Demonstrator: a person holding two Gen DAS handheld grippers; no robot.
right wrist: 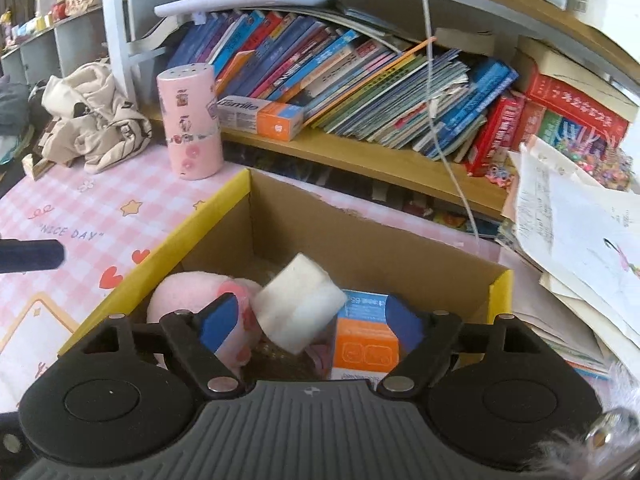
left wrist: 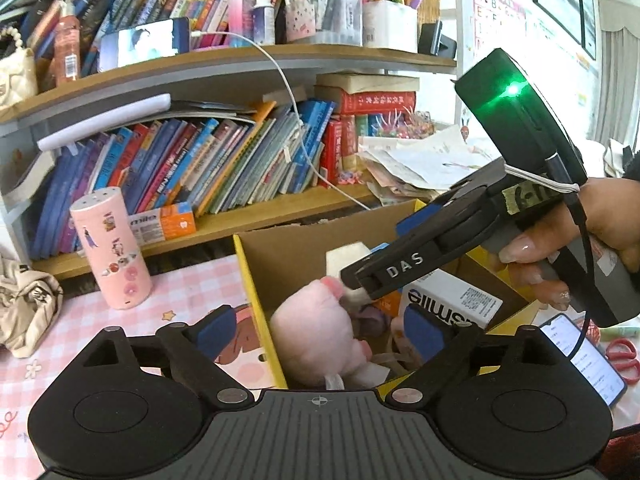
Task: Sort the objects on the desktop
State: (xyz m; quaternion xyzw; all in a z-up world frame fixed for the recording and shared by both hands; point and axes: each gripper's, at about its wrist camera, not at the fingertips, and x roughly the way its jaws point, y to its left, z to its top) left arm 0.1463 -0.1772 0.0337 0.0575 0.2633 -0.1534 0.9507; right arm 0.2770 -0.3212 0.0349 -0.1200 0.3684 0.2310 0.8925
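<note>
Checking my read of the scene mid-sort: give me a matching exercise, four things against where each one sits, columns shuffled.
Things:
1. pink plush toy
2. pink canister
3. red scissors
4. phone showing a video

Places:
A. on the upper shelf, cable plugged in
B. inside the cardboard box
C. on the desk right of the box, beside another phone
D. upright on the pink checked mat, left of the box

Pairs: 1-B, 2-D, 3-C, 4-A
</note>
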